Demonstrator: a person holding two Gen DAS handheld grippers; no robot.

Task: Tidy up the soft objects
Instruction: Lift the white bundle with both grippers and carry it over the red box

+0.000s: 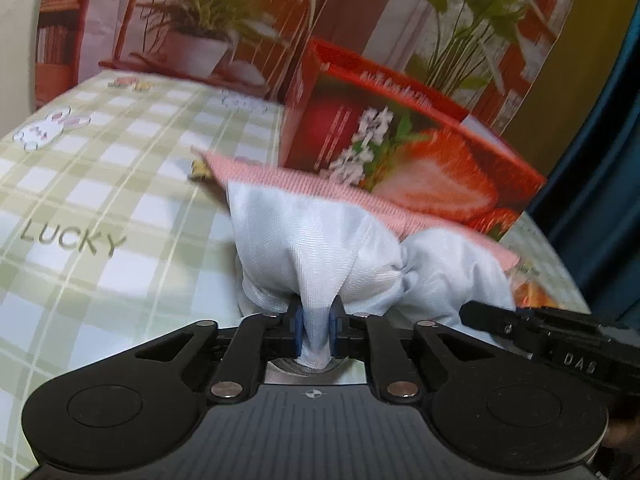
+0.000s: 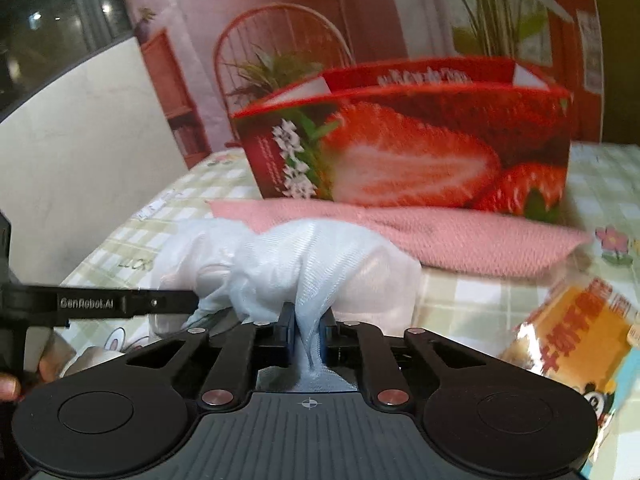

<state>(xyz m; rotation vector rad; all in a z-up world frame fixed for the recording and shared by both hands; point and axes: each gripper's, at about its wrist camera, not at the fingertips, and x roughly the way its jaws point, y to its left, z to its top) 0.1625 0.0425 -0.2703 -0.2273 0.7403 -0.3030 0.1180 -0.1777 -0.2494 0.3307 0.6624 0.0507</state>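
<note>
left gripper [image 1: 316,326] and right gripper [image 2: 308,328] each clamped on bunched white cloth [image 1: 320,248], pink towel [image 2: 440,240] and strawberry box [image 2: 408,152] behind.

a strawberry-printed red box [image 2: 404,148] stands on the checked tablecloth [image 1: 100,184], snack packet [image 2: 580,344] nearby.

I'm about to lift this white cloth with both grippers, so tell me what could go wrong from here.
1. Both the left gripper and right gripper pinch only small bunched folds of the white cloth; a fold may slip out.
2. The cloth overlaps the pink cloth, which could be dragged along.
3. The strawberry box stands right behind it and could be bumped, as could the snack packet.
</note>
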